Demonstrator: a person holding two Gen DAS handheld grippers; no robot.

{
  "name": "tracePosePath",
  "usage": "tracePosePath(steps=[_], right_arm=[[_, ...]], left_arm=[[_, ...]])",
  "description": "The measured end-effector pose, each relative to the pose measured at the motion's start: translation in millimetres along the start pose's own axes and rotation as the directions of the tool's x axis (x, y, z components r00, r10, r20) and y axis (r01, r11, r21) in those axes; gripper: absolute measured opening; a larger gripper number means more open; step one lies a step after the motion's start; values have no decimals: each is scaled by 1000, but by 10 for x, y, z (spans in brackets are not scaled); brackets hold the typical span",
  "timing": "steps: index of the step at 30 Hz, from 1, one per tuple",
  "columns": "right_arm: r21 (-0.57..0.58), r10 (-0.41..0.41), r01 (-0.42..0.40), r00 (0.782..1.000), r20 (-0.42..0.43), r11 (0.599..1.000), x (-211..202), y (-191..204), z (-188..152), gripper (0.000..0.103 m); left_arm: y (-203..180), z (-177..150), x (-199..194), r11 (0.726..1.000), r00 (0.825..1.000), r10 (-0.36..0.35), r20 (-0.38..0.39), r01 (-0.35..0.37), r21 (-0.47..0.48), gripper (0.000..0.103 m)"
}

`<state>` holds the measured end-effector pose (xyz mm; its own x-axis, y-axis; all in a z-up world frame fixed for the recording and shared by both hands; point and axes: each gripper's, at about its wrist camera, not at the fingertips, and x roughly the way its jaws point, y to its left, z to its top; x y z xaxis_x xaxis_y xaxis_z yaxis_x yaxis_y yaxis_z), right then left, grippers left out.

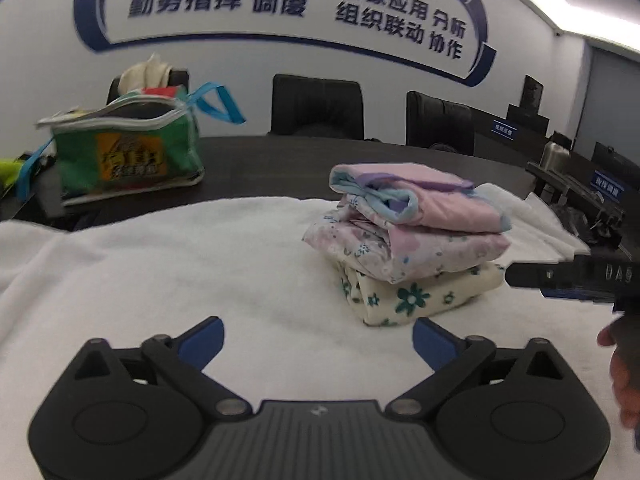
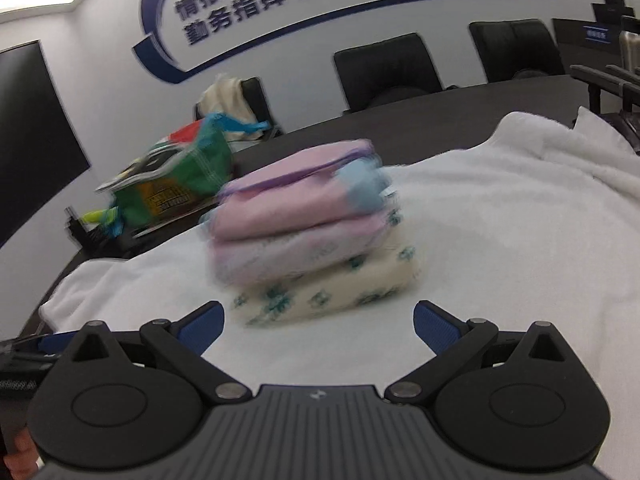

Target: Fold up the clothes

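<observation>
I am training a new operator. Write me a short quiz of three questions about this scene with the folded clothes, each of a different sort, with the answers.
1. True or false: the left gripper is shut on a garment.
2. How many folded garments make up the pile on the white fluffy towel?
3. Which lies at the bottom of the pile? A) the plain pink garment with blue trim; B) the pink garment with small flowers; C) the cream garment with green flowers.

Key
1. False: both it and the right gripper are open and empty.
2. Three.
3. C.
</observation>
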<state>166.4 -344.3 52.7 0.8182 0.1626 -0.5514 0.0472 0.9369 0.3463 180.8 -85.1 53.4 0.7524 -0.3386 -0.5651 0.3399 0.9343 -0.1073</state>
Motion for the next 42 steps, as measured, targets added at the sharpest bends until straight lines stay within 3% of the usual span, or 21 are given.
tracePosePath(steps=[3, 6, 8, 9, 10, 11, 12, 13, 15, 17, 20, 23, 26, 30, 32, 35, 37, 38, 39, 41, 42], right_arm=[[-48, 15, -15, 1000, -2, 999, 287, -69, 45, 102], [-186, -99, 101, 995, 21, 977, 539, -52, 71, 94], [-192, -64, 57, 997, -31, 980, 726, -134, 86, 76], [-163, -15, 5, 998, -63, 987, 808, -178, 94, 63], [-135, 26, -36, 997, -71, 990, 870, -208, 104, 61], [-134, 43, -52, 997, -65, 990, 889, -208, 111, 55], [-139, 56, -65, 996, -64, 988, 874, -183, 121, 31], [-145, 70, -78, 996, -64, 986, 855, -155, 131, 21], [-118, 124, -126, 992, -26, 985, 614, -67, 151, 12], [-111, 209, -205, 977, 29, 972, 210, 96, 141, 9], [-156, 339, -325, 938, 71, 933, -525, 433, 64, 6], [-259, 466, -432, 881, 84, 864, -1284, 865, -97, 6], [-325, 542, -479, 829, 139, 815, -1850, 1297, -246, 5], [-399, 679, -594, 725, 111, 699, -2221, 1957, -290, 5], [-435, 696, -594, 709, 116, 677, -2314, 2221, -334, 5], [-454, 657, -544, 743, 131, 706, -2252, 2447, -443, 5], [-392, 524, -464, 849, 58, 794, -1852, 2450, -537, 16], [-365, 450, -421, 893, -7, 830, -1609, 2431, -601, 26], [-341, 353, -361, 931, -88, 868, -1329, 2417, -694, 49], [-338, 188, -231, 970, -156, 912, -936, 2284, -941, 51], [-362, 179, -226, 971, -158, 905, -881, 2202, -1078, 51]], left_arm=[[-99, 55, 271, 997, 997, -73, 22, 72, 17, 89], [-238, 125, 639, 997, 998, -64, -18, 65, 42, 80], [-237, 165, 902, 993, 986, -119, -114, 116, -34, 47], [-208, 181, 1023, 984, 972, -168, -162, 154, -95, 13], [-153, 182, 1072, 970, 964, -204, -170, 176, -166, 5], [-94, 179, 1035, 956, 965, -222, -138, 188, -223, 4], [-39, 178, 990, 940, 965, -239, -103, 204, -273, 3], [-10, 188, 878, 931, 964, -259, -61, 232, -283, 2], [26, 227, 473, 926, 959, -279, 51, 283, -250, 2], [68, 225, -33, 905, 930, -335, 150, 363, -224, 1], [134, 173, -902, 845, 850, -445, 282, 503, -181, 0], [135, 56, -1796, 854, 799, -436, 414, 513, -92, 0], [293, -105, -2320, 882, 807, -363, 466, 459, -108, 0], [597, -378, -2906, 923, 831, -224, 509, 348, -162, 1], [771, -514, -3204, 935, 834, -139, 534, 288, -206, 4], [992, -720, -3694, 965, 845, -18, 534, 155, -213, 17], [1026, -833, -3737, 978, 885, 11, 466, 88, -189, 50], [995, -935, -3662, 984, 901, 16, 434, 64, -168, 55], [965, -1037, -3586, 988, 915, 22, 402, 40, -146, 58], [903, -1241, -3436, 995, 941, 38, 336, -5, -99, 58], [872, -1342, -3360, 997, 952, 47, 303, -26, -75, 58]])
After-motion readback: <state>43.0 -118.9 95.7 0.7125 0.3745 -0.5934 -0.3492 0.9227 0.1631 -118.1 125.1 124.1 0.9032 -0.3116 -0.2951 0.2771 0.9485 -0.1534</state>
